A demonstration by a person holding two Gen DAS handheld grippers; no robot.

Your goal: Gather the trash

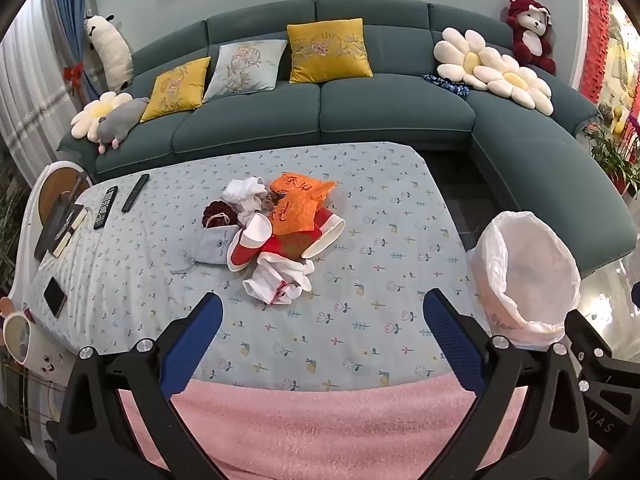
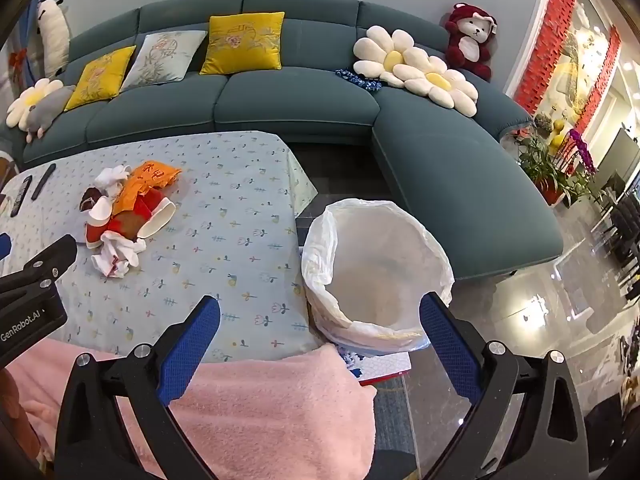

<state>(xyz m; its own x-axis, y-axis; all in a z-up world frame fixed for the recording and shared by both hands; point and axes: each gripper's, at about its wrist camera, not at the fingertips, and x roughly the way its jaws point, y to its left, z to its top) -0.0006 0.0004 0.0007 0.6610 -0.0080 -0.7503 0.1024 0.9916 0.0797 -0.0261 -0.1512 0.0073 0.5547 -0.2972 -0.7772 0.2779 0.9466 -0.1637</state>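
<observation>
A pile of trash lies mid-table: orange snack bags [image 1: 301, 205], red-and-white paper cups [image 1: 256, 242], crumpled white tissues [image 1: 280, 284], a grey pouch [image 1: 214, 246]. The pile also shows in the right wrist view [image 2: 128, 220]. A bin lined with a white bag [image 1: 528, 276] stands beside the table's right edge, seen also in the right wrist view [image 2: 380, 268]. My left gripper [image 1: 320, 320] is open and empty, near side of the pile. My right gripper [image 2: 320, 320] is open and empty, just before the bin's rim.
Two remotes [image 1: 120, 200], books [image 1: 60, 232] and a phone [image 1: 55, 296] lie at the table's left. A mug [image 1: 24, 340] stands at far left. A teal sofa [image 1: 320, 116] with cushions runs behind. A pink blanket [image 1: 320, 420] covers the near edge.
</observation>
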